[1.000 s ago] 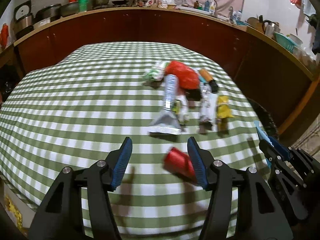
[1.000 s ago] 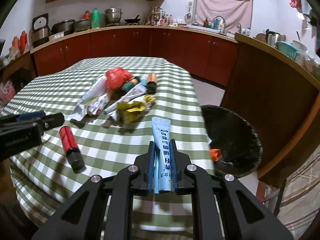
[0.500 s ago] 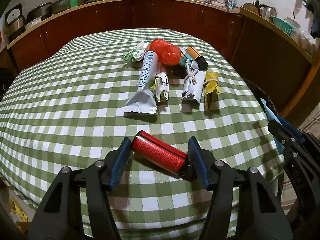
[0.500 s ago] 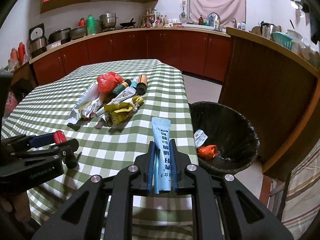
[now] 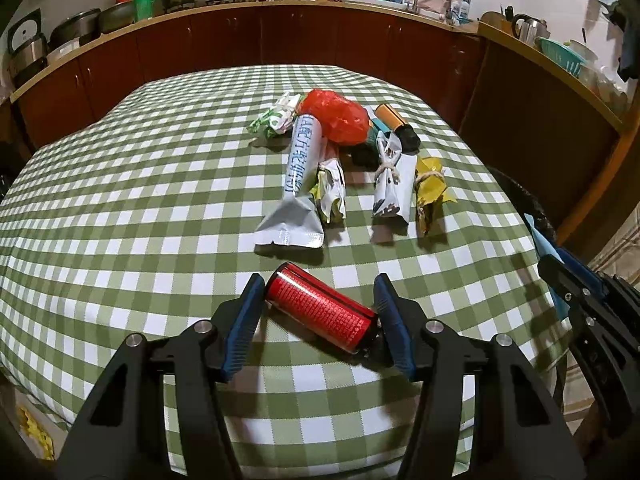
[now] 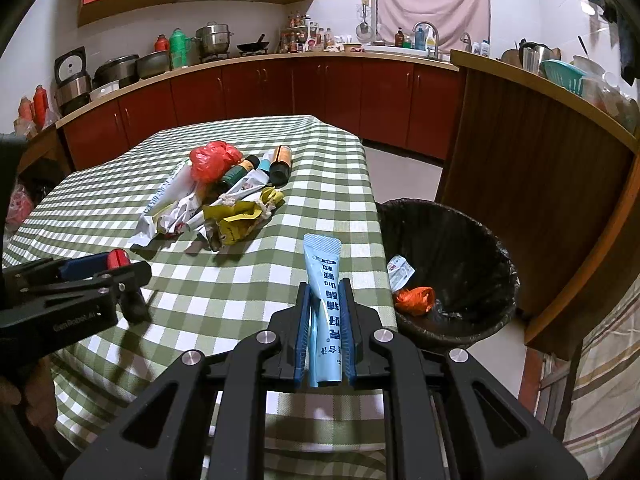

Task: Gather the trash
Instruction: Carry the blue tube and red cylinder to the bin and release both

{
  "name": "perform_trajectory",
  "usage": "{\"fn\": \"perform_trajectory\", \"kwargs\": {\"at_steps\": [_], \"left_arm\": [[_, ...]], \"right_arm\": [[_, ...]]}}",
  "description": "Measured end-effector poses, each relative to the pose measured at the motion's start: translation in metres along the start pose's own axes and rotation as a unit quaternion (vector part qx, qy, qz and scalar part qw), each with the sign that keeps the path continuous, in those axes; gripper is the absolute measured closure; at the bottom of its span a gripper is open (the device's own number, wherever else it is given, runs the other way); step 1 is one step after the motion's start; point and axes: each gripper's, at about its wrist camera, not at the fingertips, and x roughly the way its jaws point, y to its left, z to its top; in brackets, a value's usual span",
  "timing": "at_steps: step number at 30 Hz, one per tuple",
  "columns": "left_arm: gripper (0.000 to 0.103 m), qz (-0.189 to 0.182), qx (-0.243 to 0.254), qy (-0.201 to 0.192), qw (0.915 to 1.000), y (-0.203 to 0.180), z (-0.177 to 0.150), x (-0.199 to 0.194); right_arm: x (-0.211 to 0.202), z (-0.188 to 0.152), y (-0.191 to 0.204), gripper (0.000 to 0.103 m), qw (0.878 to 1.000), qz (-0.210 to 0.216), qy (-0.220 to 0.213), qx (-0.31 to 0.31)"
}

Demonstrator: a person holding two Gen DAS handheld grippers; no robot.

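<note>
The left claw (image 5: 318, 312) stands wide apart around a red cylinder (image 5: 320, 312) that lies slantwise on the table (image 5: 120, 208); the cylinder's near dark end sits against the right finger, its far end close to the left finger. Just beyond lie a white pouch (image 5: 298, 184), a crumpled wrapper (image 5: 332, 192), a tied white packet (image 5: 392, 184) and a yellow wrapper (image 5: 430, 192), then a red bag (image 5: 340, 116).

The right claw (image 6: 325, 320) is clamped on a light blue tube (image 6: 324, 280) that points forward over the table's near right edge. Only this view shows inside the black-lined bin (image 6: 460, 248), just right of the claw beside the table, holding an orange scrap (image 6: 414, 300) and a white packet (image 6: 400, 272). Bare floor lies beyond the bin.
</note>
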Motion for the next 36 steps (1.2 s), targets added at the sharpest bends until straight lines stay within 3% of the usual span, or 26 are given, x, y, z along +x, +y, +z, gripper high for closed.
{"fn": "perform_trajectory", "kwargs": {"at_steps": [14,25,36], "left_arm": [[0.048,-0.022,0.012,-0.040,0.9989,-0.012,0.020,-0.024],[0.048,-0.064,0.044,-0.074,0.9943,-0.065,0.061,-0.018],[0.048,-0.094,0.092,-0.080,0.9882,-0.138,0.093,0.018]], "right_arm": [[0.001,0.006,-0.016,0.088,1.000,-0.013,-0.006,0.014],[0.005,0.030,-0.065,0.088,0.996,-0.063,-0.032,0.049],[0.025,0.041,-0.116,0.088,0.992,-0.097,-0.034,0.076]]}}
